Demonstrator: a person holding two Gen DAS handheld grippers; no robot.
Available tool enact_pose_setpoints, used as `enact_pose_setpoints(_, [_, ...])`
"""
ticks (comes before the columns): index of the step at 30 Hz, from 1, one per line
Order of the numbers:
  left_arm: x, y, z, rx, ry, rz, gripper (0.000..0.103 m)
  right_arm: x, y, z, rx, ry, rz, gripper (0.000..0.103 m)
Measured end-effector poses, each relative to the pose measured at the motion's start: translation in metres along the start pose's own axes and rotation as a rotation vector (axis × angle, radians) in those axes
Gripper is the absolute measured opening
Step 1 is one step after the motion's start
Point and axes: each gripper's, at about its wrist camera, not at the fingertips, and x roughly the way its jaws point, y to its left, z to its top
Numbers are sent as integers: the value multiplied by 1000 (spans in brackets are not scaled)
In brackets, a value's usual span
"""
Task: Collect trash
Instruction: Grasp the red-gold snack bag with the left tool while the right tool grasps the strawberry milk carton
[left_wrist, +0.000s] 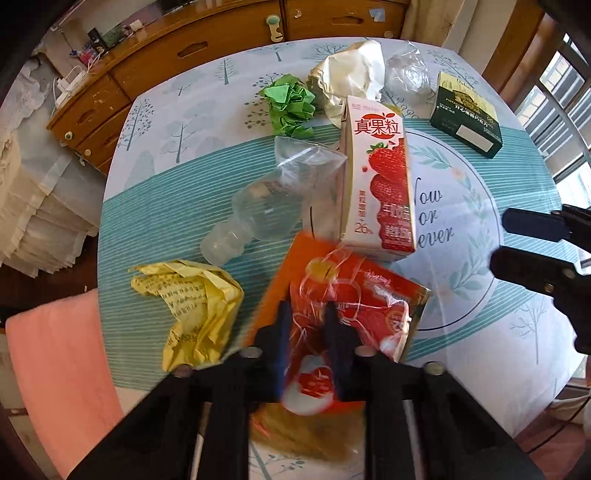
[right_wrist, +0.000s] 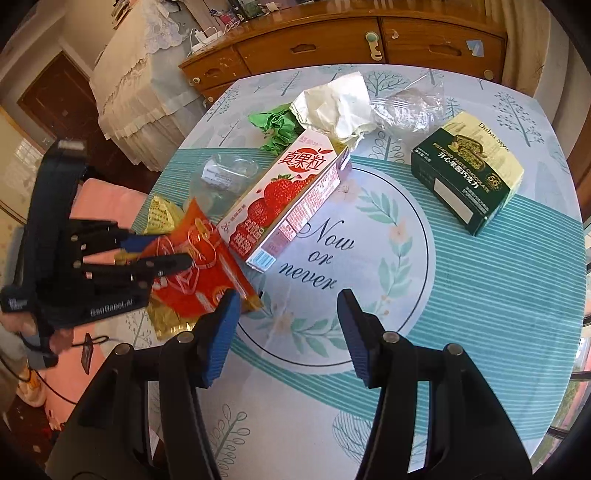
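Observation:
My left gripper (left_wrist: 308, 321) points steeply down and is shut on a red and orange snack wrapper (left_wrist: 362, 295) at the table's near left; the right wrist view shows its fingers (right_wrist: 168, 251) pinching that wrapper (right_wrist: 207, 273). A strawberry milk carton (left_wrist: 380, 177) lies just beyond the wrapper. Beside them are crumpled yellow paper (left_wrist: 195, 302) and a crushed clear bottle (left_wrist: 258, 210). My right gripper (right_wrist: 288, 321) hangs open over the printed circle on the tablecloth, with nothing between its blue pads; its fingers show at the right edge (left_wrist: 532, 240).
Further back lie crumpled green paper (right_wrist: 273, 122), white paper (right_wrist: 336, 107), a clear plastic bag (right_wrist: 406, 107) and a green chocolate box (right_wrist: 469, 173). A pink cushion (left_wrist: 62, 369) sits by the table's (left_wrist: 166, 221) left edge. A wooden dresser (left_wrist: 184, 55) stands behind.

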Motion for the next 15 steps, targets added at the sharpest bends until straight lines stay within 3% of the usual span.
enact_pose_setpoints(4, [-10, 0, -9, -90, -18, -5, 8, 11, 5, 12, 25, 16, 2, 52])
enact_pose_setpoints(10, [-31, 14, -31, -310, -70, -31, 5, 33, 15, 35, 104, 42, 2, 60])
enact_pose_setpoints(12, [-38, 21, -40, -374, -90, -30, 5, 41, 20, 42, 127, 41, -32, 68])
enact_pose_setpoints(15, [-45, 27, -53, -437, -109, -16, 5, 57, 28, 52, 151, 54, -74, 68])
